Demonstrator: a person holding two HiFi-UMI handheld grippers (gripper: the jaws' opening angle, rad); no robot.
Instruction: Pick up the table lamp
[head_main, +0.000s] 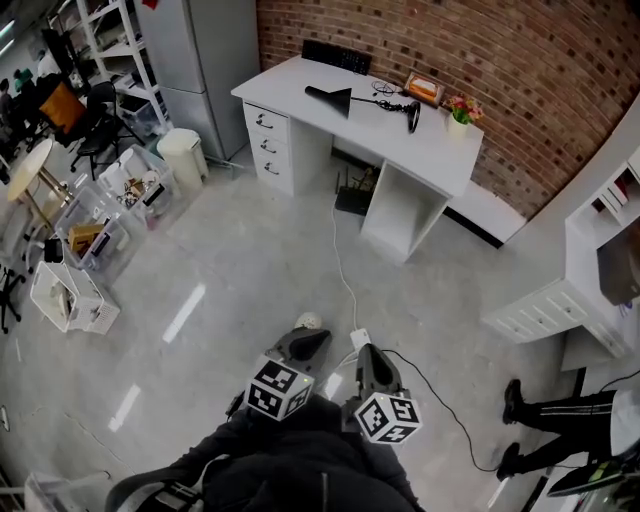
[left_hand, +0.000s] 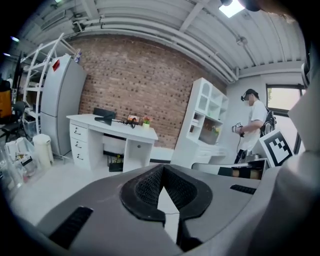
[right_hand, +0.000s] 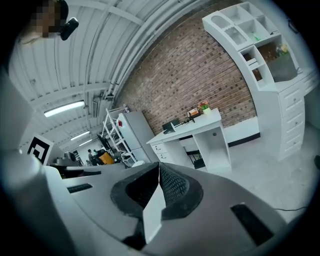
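Note:
The black table lamp (head_main: 350, 100) stands on the white desk (head_main: 300, 85) by the brick wall, its shade to the left and its round base to the right. It shows small and far off in the left gripper view (left_hand: 106, 117) and in the right gripper view (right_hand: 171, 125). My left gripper (head_main: 312, 340) and right gripper (head_main: 367, 356) hang side by side over the floor, far short of the desk. Both are shut with nothing in them, as the left gripper (left_hand: 162, 169) and the right gripper (right_hand: 159, 168) show in their own views.
A white cable (head_main: 343, 270) runs across the floor from the desk to a power strip (head_main: 359, 338) just ahead of the grippers. Plastic boxes (head_main: 95, 235) and a bin (head_main: 185, 155) stand at the left. A white shelf unit (head_main: 560, 300) and a person (left_hand: 252, 125) are at the right.

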